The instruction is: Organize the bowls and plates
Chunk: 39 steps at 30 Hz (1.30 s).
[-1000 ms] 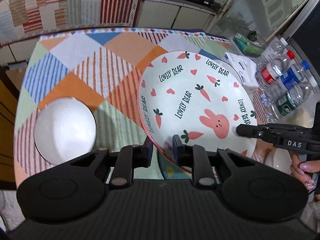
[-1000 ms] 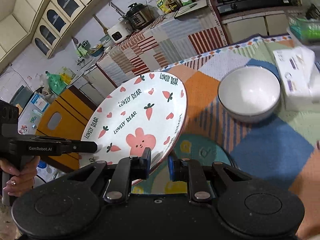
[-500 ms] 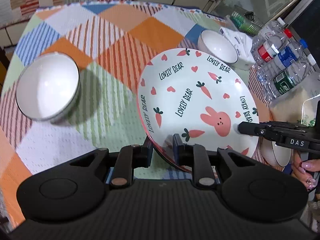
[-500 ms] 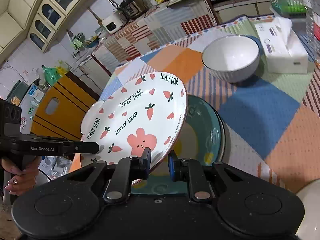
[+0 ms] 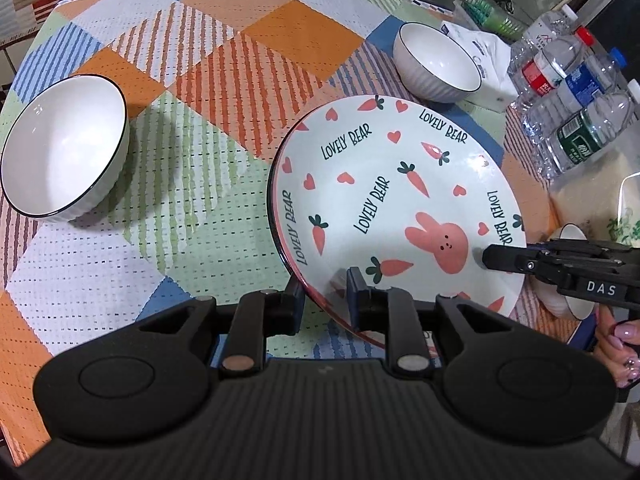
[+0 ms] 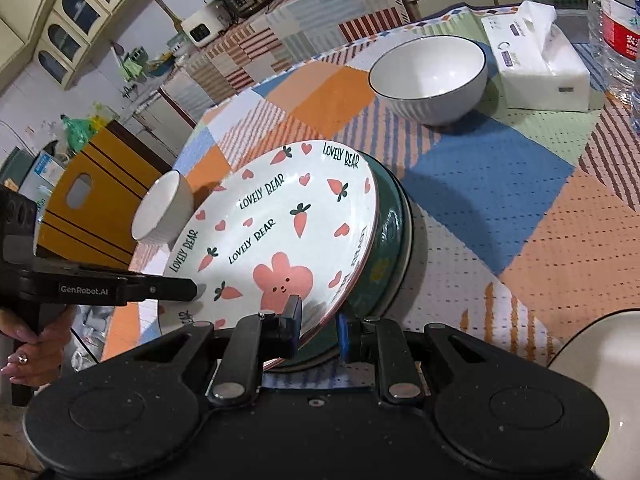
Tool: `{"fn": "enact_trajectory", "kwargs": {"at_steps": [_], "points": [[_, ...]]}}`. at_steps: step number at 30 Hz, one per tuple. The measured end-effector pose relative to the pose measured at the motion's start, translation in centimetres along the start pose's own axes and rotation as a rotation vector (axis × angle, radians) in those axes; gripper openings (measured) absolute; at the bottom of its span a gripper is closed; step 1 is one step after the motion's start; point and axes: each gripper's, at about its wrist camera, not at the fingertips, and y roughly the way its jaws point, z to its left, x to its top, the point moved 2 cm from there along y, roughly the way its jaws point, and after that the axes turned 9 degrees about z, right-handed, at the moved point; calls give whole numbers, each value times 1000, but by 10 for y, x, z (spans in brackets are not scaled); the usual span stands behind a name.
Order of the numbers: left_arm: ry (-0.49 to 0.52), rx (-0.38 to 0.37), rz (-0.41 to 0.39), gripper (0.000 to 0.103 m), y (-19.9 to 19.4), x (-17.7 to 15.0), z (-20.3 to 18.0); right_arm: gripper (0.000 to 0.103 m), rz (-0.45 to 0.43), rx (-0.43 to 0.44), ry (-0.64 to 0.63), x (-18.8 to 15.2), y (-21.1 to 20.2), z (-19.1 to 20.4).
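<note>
At the table's left edge sits a white bowl (image 5: 64, 148). The left gripper (image 5: 323, 286) is clamped on the near rim of the rabbit plate (image 5: 396, 208), which tilts over a green plate (image 6: 390, 240) near the middle. The right gripper (image 6: 318, 322) pinches the plate's opposite rim. Farther right, a second bowl (image 6: 430, 80) stands beside a tissue pack (image 6: 540, 64) and water bottles (image 5: 576, 120).

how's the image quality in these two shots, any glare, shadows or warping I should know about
Left wrist view: sharp, strong fisheye bending the tablecloth; the left bowl throws a soft shadow to its right, and a small glare spot sits on the bunny plate. Right wrist view: also sharp, the cabinets curve with the lens, the corners vignette black, and the teal plate shows a faint sheen.
</note>
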Motion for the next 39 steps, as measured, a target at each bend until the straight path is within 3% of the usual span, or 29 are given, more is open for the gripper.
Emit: {"fn": "enact_trajectory", "kwargs": {"at_steps": [10, 18, 28, 32, 35, 39], "points": [[-17, 35, 28, 22, 8, 3, -4, 23, 32, -51, -22, 6, 5, 6], [-46, 53, 56, 24, 14, 9, -3, 27, 67, -139, -104, 11, 9, 21], [-36, 84, 97, 25, 20, 11, -11, 32, 99, -326, -158, 14, 14, 42], [-14, 112, 88, 25, 19, 10, -16, 29, 98, -468, -240, 7, 16, 61], [-8, 121, 79, 24, 14, 9, -19, 26, 66, -382, -280, 8, 13, 71], [4, 122, 60, 24, 1, 5, -21, 26, 38, -376, -266, 14, 8, 76]]}}
